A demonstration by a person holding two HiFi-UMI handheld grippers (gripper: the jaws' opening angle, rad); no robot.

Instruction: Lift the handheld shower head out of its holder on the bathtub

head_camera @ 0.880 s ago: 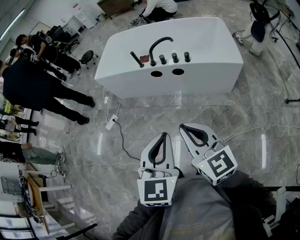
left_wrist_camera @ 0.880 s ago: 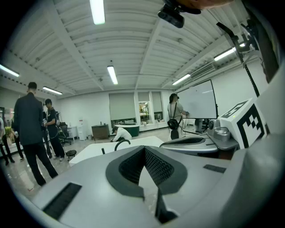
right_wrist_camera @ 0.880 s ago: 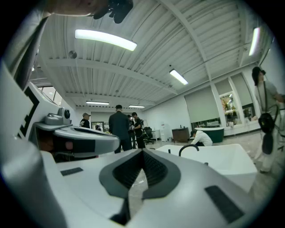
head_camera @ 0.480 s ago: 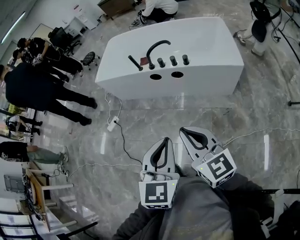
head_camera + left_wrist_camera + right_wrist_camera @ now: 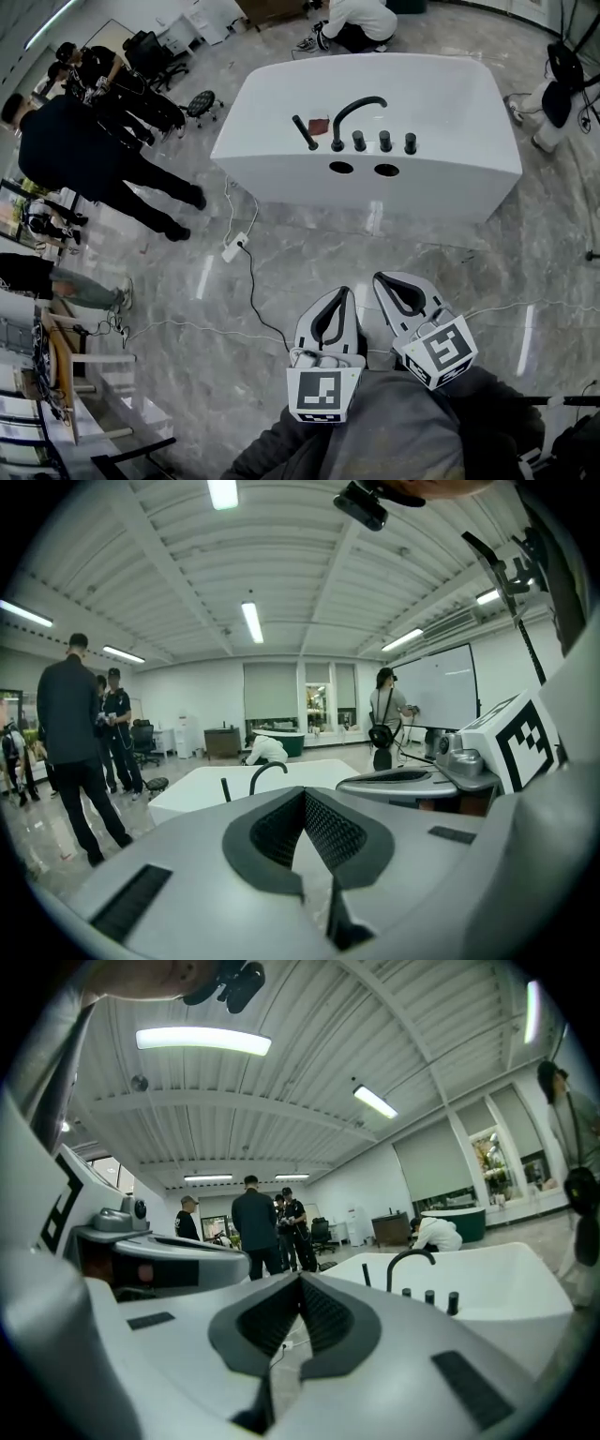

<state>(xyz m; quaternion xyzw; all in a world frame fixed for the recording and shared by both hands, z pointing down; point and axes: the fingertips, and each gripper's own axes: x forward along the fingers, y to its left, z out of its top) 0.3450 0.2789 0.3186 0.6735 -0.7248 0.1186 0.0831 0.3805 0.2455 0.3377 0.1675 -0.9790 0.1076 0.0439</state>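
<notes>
The black handheld shower head (image 5: 305,132) stands tilted in its holder on the near deck of the white bathtub (image 5: 450,94), left of the arched black faucet (image 5: 356,111) and three black knobs. Both grippers are held close to my body, far short of the tub, over the marble floor. The left gripper (image 5: 345,292) is shut and holds nothing. Beside it, the right gripper (image 5: 380,278) is likewise shut and empty. In the left gripper view the shower head (image 5: 225,788) shows beyond the gripper's closed tips (image 5: 302,791). The right gripper view shows the shower head (image 5: 367,1274) and faucet (image 5: 409,1266) too.
A white power strip (image 5: 234,247) with a black cable lies on the floor between me and the tub. A person in dark clothes (image 5: 84,155) stands to the left with others behind. Another person (image 5: 361,17) crouches beyond the tub. Chairs stand at the far left.
The head view has swung, so the tub now sits lower and further right in the picture. Both grippers stay shut side by side near my body.
</notes>
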